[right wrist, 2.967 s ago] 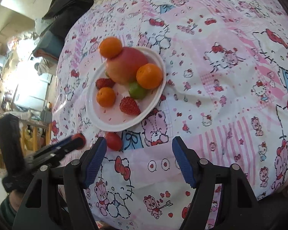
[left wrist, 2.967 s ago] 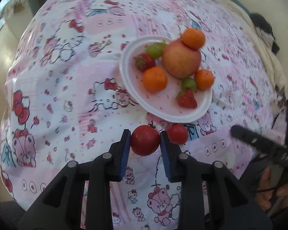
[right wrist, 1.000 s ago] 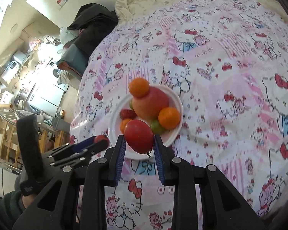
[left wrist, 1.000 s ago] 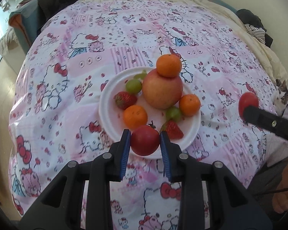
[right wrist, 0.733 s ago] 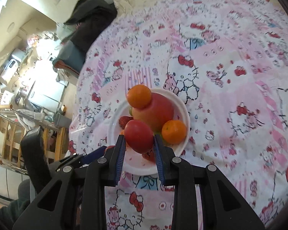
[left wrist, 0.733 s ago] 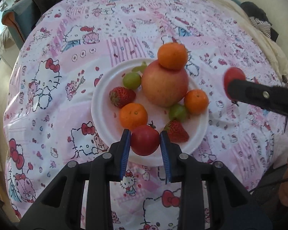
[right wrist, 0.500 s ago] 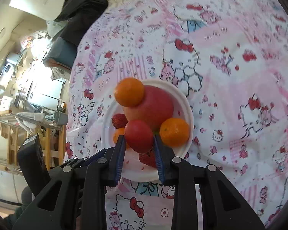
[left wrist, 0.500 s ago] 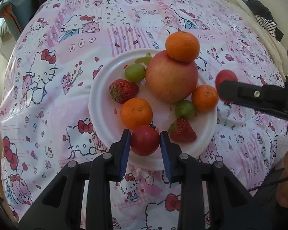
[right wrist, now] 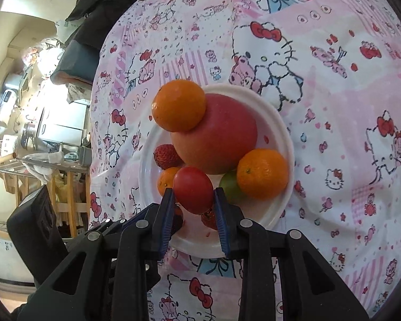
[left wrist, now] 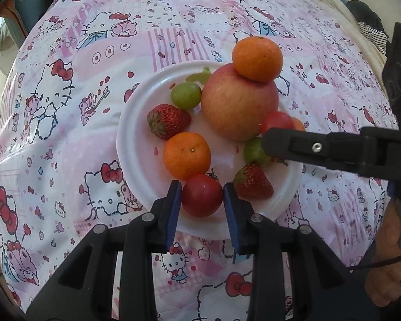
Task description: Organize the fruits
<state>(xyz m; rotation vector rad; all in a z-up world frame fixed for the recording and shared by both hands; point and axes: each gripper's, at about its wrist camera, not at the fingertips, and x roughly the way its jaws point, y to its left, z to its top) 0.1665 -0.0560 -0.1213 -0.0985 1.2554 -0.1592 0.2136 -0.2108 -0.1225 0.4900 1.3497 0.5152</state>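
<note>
A white plate point(left wrist: 125, 139) point(right wrist: 283, 123) holds a big apple point(left wrist: 238, 101) point(right wrist: 219, 136) with a tangerine point(left wrist: 258, 54) point(right wrist: 177, 105) on top. Around the apple lie more tangerines, green grapes and strawberries. My left gripper point(left wrist: 201, 187) is shut on a red tomato point(left wrist: 201, 200) low over the plate's near edge, between a tangerine point(left wrist: 187, 155) and a strawberry point(left wrist: 251, 182). My right gripper point(right wrist: 193, 192) is shut on a second red tomato point(right wrist: 192, 184) above the plate. In the left wrist view its black finger point(left wrist: 294, 144) reaches in from the right, with that tomato point(left wrist: 276, 121) beside the apple.
A pink cartoon-print cloth point(left wrist: 66, 107) covers the whole surface. Dark clothing point(right wrist: 99, 5) lies at its far edge. A wooden rack and kitchen items point(right wrist: 40, 133) stand beyond the left side. A person's hand point(left wrist: 385, 267) is at the lower right.
Both grippers picked up tomatoes from the cloth and sank toward the plate. The right one came in from the right, so its tomato now sits beside the apple.
</note>
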